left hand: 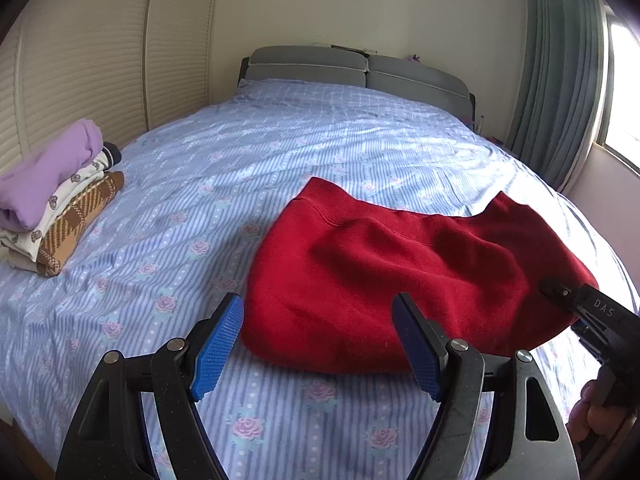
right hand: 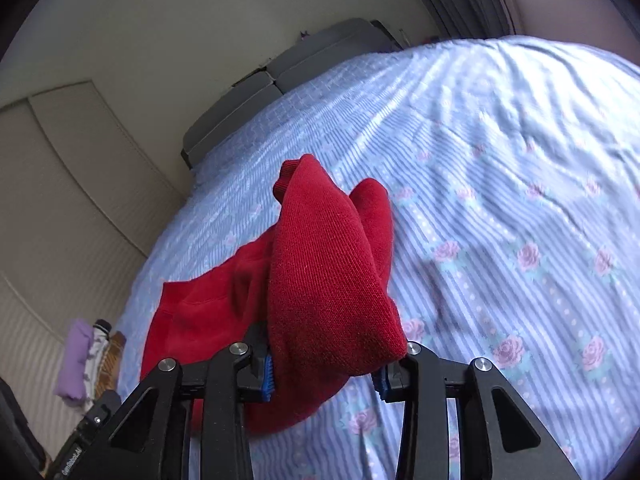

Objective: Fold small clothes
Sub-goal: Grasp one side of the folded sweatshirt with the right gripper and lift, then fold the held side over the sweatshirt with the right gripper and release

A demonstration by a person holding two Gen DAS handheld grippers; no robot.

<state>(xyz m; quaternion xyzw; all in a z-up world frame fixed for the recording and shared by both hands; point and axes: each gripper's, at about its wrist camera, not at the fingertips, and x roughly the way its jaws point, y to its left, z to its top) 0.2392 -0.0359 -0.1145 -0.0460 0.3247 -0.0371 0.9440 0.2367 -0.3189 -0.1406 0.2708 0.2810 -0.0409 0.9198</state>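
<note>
Left wrist view first: the left gripper [left hand: 318,344] hangs just over the bed [left hand: 240,168] with its blue pads spread wide and nothing between them; straight ahead lies one red garment [left hand: 380,272], a thick fleece-like piece spread on the striped floral sheet, its near folded edge just beyond the pads; at the garment's right end the right gripper [left hand: 560,294] pokes in, dark and side-on; far left, well apart from the red piece, sits one stack of folded clothes [left hand: 52,200], three showing plainly, purple on top, a printed white one, a brown plaid below, and a pale layer under them that I cannot make out

Right wrist view now: the right gripper [right hand: 322,376] has its jaws closed in on a thick bunch of the red garment [right hand: 320,280], cloth bulging up between the pads and lifted off the sheet while the rest trails down left onto the bed [right hand: 500,160]; the stack of folded clothes [right hand: 88,360] shows small at lower left

My read: soft, light, floppy, not fragile; it sags wherever unsupported, so corners and hems are the places to pinch, the left gripper taking the near edge to match
</note>
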